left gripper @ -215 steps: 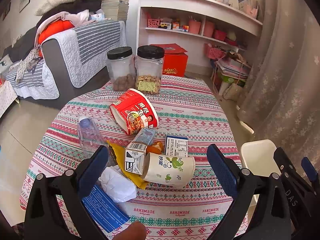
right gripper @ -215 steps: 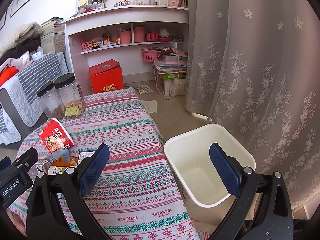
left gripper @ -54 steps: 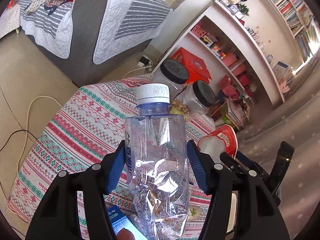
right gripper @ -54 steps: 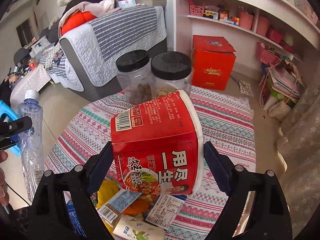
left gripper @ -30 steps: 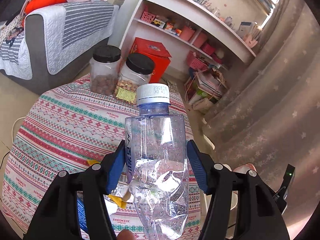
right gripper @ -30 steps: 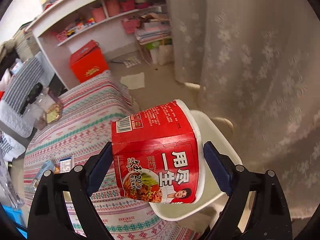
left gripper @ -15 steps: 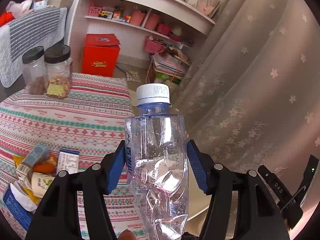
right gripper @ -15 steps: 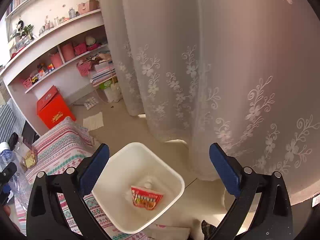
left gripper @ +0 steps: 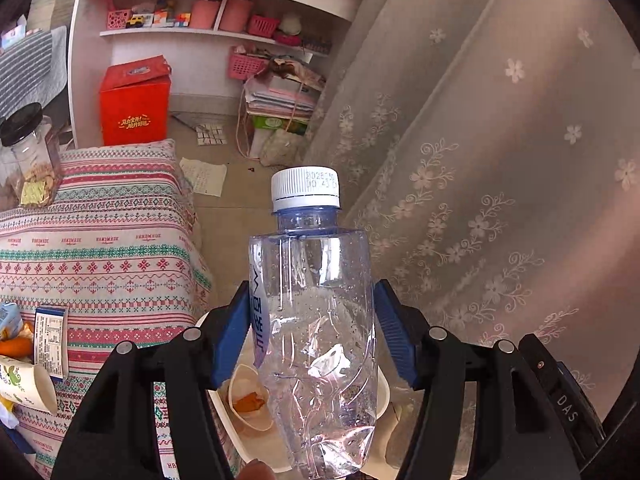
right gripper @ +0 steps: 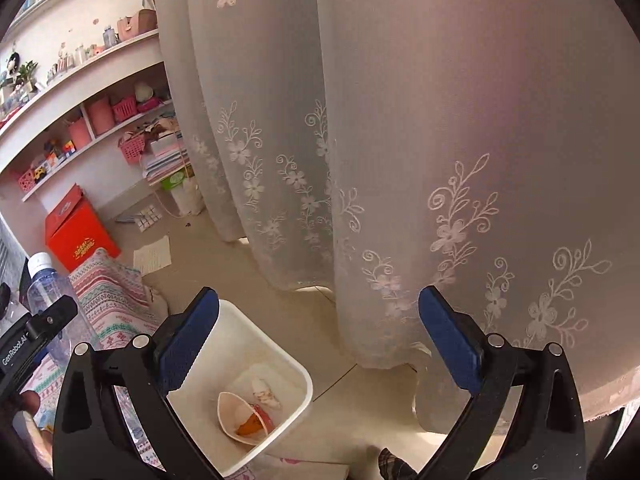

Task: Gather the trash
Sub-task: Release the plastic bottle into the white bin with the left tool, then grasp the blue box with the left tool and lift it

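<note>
Dropped from the right claw (right gripper: pixel 318 336) since a second ago, the red noodle cup (right gripper: pixel 244 416) is now lying on its side at the bottom of the white bin (right gripper: pixel 288 364), its pale inside and orange leftovers facing up. That claw is standing released, jaws spread wide with nothing between them, hanging above the bin's far edge in front of the flowered curtain (right gripper: pixel 440 160).

Swung across from over the desk (left gripper: pixel 100 248), the left claw (left gripper: pixel 312 336) is now holding the clear plastic bottle (left gripper: pixel 316 320) over the bin (left gripper: pixel 383 396), which is showing just beneath it with the cup (left gripper: pixel 246 398) inside. Its blue pads are clenching the crumpled body on both sides, and the bottle is standing upright with its white cap on top.

Other trash is still lying on the patterned cloth at the desk's near left edge: a paper cup (left gripper: pixel 24 384) on its side, a small blue-and-white carton (left gripper: pixel 50 332) and something orange beside it. A jar with a black lid (left gripper: pixel 28 156) is standing farther back on the desk. Beyond it, a red box (left gripper: pixel 134 106) is sitting on the floor by the white shelves (left gripper: pixel 208 32).
</note>
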A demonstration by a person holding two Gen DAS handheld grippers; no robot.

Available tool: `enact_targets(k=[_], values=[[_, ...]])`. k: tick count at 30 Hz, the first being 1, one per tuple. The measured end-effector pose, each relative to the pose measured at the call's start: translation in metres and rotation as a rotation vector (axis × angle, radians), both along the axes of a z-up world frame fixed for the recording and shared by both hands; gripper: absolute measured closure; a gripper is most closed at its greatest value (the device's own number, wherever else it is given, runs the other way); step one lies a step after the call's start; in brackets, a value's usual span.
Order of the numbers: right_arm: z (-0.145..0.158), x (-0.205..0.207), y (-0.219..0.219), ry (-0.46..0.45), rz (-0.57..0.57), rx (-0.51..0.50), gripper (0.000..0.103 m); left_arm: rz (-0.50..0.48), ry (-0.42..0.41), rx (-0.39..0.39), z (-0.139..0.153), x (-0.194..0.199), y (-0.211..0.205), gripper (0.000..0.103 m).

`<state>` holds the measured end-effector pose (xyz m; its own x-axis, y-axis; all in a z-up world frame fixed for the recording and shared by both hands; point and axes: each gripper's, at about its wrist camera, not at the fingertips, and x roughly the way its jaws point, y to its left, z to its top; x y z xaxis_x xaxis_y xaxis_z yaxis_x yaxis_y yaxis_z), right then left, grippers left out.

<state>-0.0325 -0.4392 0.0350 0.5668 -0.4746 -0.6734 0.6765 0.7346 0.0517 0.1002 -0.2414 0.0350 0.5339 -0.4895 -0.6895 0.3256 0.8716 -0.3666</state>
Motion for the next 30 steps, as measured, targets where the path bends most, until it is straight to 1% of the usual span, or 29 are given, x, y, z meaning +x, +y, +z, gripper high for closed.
enact_targets(k=[1, 2, 4, 8, 13, 16, 19, 22, 25, 30], values=[[0.0, 0.0, 0.001, 0.004, 0.003, -0.002, 0.007, -0.006, 0.002, 0.002, 0.0, 0.001, -0.002, 0.039], [-0.001, 0.001, 0.002, 0.007, 0.007, -0.004, 0.007, -0.012, 0.005, 0.003, 0.001, 0.002, -0.003, 0.031], [-0.001, 0.002, 0.006, 0.013, 0.014, -0.011, 0.007, -0.014, 0.003, 0.013, 0.002, 0.002, -0.004, 0.026], [0.0, 0.007, 0.014, 0.018, 0.03, -0.014, 0.007, -0.005, -0.013, 0.063, 0.004, -0.003, 0.001, 0.023], [-0.002, 0.013, 0.033, 0.02, 0.07, -0.017, 0.007, 0.058, -0.028, 0.142, 0.001, -0.009, 0.024, 0.021], [-0.004, 0.018, 0.05, 0.023, 0.116, -0.017, 0.007, 0.098, -0.031, 0.18, 0.0, -0.012, 0.043, 0.02], [-0.006, 0.022, 0.071, 0.021, 0.161, -0.025, 0.007, 0.141, -0.04, 0.205, 0.0, -0.016, 0.064, 0.019], [-0.008, 0.029, 0.095, 0.027, 0.212, -0.032, 0.007, 0.177, -0.034, 0.215, 0.001, -0.022, 0.088, 0.019], [-0.01, 0.036, 0.123, 0.031, 0.276, -0.03, 0.007, 0.208, -0.029, 0.244, -0.002, -0.03, 0.113, 0.019], [-0.012, 0.043, 0.172, 0.043, 0.407, -0.018, 0.007, 0.283, 0.011, 0.305, -0.01, -0.043, 0.166, 0.019]])
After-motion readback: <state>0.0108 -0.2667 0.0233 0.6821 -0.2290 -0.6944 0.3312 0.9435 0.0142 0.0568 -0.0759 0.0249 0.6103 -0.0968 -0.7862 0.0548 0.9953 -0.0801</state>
